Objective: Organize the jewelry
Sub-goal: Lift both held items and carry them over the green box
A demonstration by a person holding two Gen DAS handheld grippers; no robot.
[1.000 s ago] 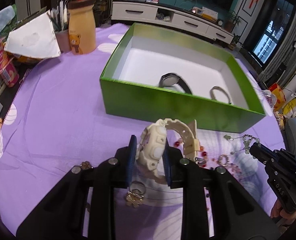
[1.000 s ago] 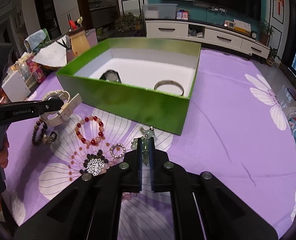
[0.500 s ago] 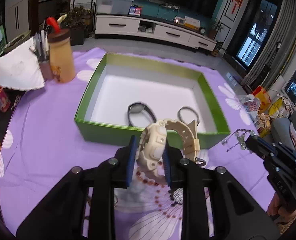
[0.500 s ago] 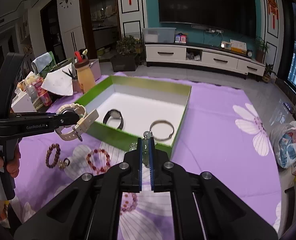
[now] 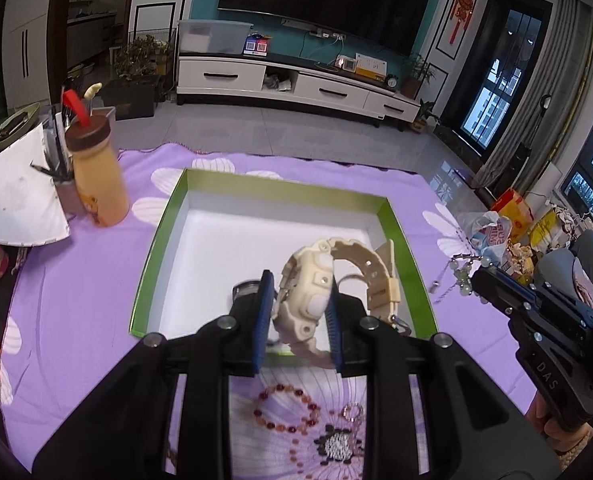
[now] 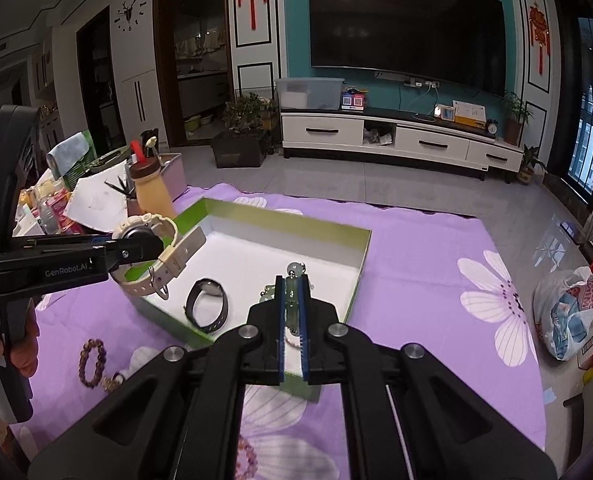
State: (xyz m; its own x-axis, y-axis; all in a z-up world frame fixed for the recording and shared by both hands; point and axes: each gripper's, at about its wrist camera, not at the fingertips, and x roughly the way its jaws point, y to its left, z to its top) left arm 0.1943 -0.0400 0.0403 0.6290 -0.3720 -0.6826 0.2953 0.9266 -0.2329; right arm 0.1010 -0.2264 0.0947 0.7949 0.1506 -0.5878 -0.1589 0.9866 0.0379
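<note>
Purple flowered cloth [image 5: 76,292] covers the table, w/ a living rm behind. Nearest on the cloth: 1 red bead bracelet [image 5: 286,408], 1 small ring [image 5: 353,412] and 1 sparkly dark brooch-like piece [image 5: 334,446] in the left wrist view; 1 brown bead bracelet [image 6: 89,362] in the right wrist view. Left gripper [image 5: 298,312] is clamped on 1 cream watch [image 5: 316,300], pads on the case sides, strap arching up and away, held above the near wall of the green box [image 5: 144,272]. Its side reads "GenRobot.AI". Right gripper [image 6: 292,312] is closed narrow on 1 pale green bead chain [image 6: 294,270], beads poking past the fingertips, held over the box's near-right part; its body reads "DAS" in the left view. Inside the box, on the white floor: 1 black watch [image 6: 208,304] near the front wall; anything else in there is hidden by the grippers. Left of the box: 1 tan bottle [image 5: 98,172] w/ brown cap, 1 pen cup [image 5: 62,184], 1 white paper sheet [image 5: 16,200]. Right, off the table edge: 1 plastic bag [image 6: 568,316]. Far back: 1 white TV cabinet [image 6: 396,140], 1 big dark TV [image 6: 408,28], 1 antler wall clock [image 6: 130,12], 2 red knot hangings in the right wrist view, text too small to read.
</note>
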